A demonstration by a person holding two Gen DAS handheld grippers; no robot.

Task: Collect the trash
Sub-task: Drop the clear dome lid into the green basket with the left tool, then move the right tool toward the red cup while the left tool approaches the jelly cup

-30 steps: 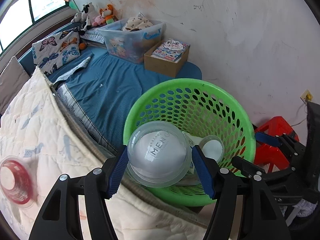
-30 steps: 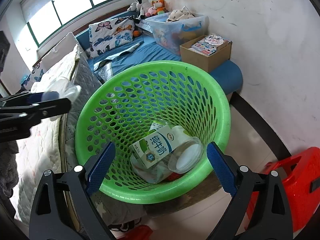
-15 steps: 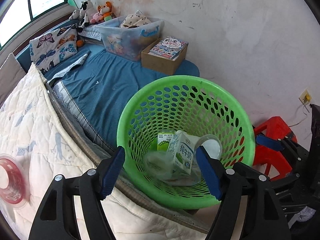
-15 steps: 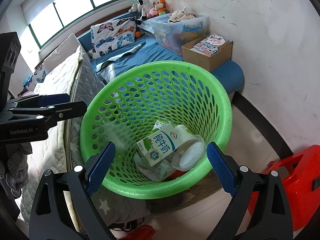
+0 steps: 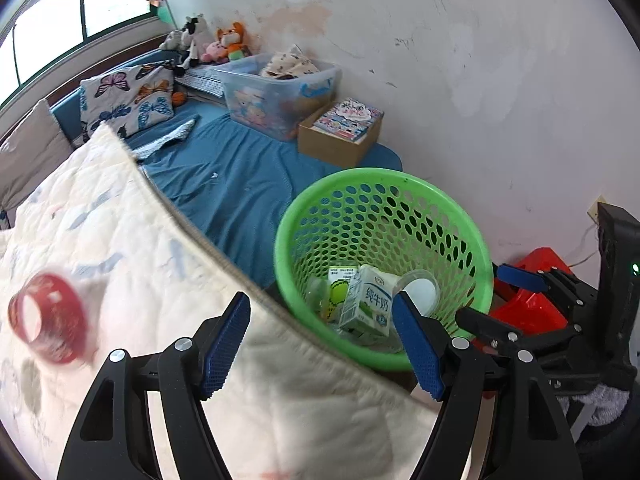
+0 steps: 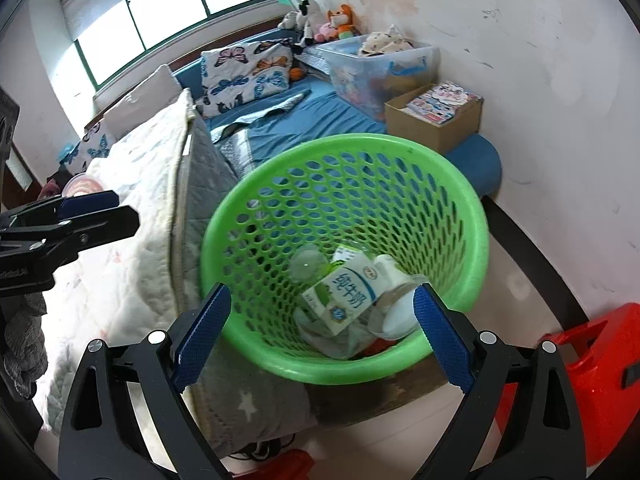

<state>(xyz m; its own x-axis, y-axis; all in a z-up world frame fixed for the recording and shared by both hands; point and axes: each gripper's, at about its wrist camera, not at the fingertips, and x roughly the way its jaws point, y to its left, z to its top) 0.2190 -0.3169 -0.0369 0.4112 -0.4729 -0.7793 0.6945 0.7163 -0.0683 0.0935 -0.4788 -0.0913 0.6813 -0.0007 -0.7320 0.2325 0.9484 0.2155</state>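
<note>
While both grippers' jaws gape wide and empty, the left gripper (image 5: 320,344) and right gripper (image 6: 320,334) hover beside the perforated green plastic basket (image 6: 452,184), which holds a white-green milk carton (image 6: 344,296).

Light: bright daylight from the window (image 6: 160,28), upper left of both frames, blown out white.
Glare: pale wash on the quilt (image 5: 120,240).
Blur: motion smear on the red cup (image 5: 48,318), lower left.
Edges: strong fisheye bending, dark corners.

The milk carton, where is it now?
In both wrist views the milk carton lies inside the green basket, near its bottom, beside a clear cup.
</note>
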